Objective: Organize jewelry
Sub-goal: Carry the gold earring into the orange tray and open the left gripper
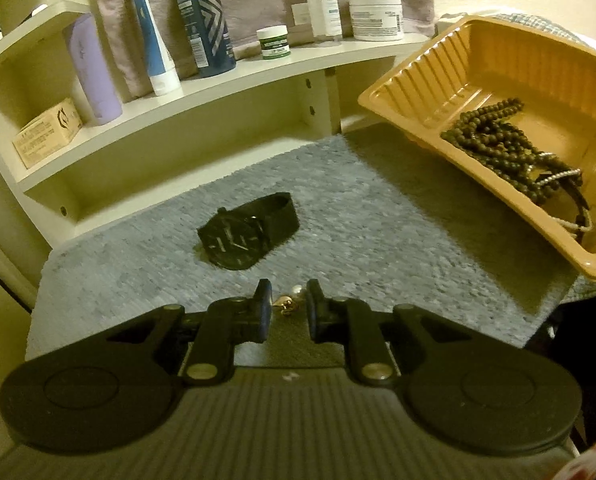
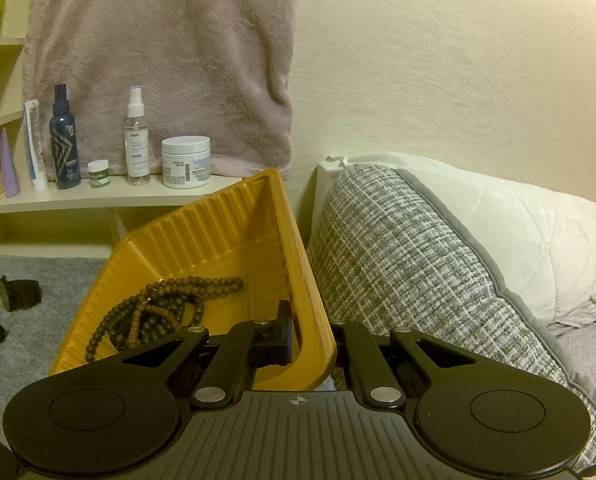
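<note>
Left gripper: my left gripper (image 1: pixel 287 307) hangs low over the grey fuzzy mat (image 1: pixel 358 216), its black jaws only a narrow gap apart; a small gold earring with a white pearl (image 1: pixel 288 301) sits in that gap. I cannot tell whether the pads press on it or whether it rests on the mat.
Right gripper: my right gripper (image 2: pixel 312 344) is clamped on the near rim of the ribbed yellow plastic tray (image 2: pixel 218 220), one finger inside the wall, the other outside, and holds the tray tilted.
Tray contents: a heap of dark wooden bead strands (image 2: pixel 158 308) lies on the tray floor, with a thin pale beaded strand (image 1: pixel 558 178) across it in the left wrist view.
Watch: a black wristwatch with a black band (image 1: pixel 250 232) lies on the mat, beyond my left fingertips and apart from the tray.
Shelf: a cream wooden shelf (image 1: pixel 218 88) behind the mat carries bottles, tubes and jars.
Right side: a grey woven cushion (image 2: pixel 398 260) sits just beside the tray.
</note>
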{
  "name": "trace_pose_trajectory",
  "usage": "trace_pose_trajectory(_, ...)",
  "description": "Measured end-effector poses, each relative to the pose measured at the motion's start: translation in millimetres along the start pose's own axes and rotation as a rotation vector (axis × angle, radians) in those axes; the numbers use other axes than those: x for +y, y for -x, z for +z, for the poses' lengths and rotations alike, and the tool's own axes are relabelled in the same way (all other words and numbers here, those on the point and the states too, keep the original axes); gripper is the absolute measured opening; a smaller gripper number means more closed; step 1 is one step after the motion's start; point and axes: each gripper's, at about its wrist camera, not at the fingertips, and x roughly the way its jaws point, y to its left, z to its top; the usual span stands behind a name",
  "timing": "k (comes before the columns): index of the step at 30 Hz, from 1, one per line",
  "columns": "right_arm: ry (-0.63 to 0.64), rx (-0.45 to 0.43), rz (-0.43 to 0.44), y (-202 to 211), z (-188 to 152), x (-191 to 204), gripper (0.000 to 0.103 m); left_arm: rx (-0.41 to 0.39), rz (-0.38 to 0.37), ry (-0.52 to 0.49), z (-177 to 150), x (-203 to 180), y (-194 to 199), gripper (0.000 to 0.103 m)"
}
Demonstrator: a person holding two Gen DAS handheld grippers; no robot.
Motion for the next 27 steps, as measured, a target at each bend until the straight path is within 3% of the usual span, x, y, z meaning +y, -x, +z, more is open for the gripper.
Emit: trace_pose_trajectory(27, 0.000, -0.001, 0.001, 0.8, -0.5, 1.2, 0.006, -0.060, -0.062, 0.010, 23.4, -16.2, 15.3, 0.016)
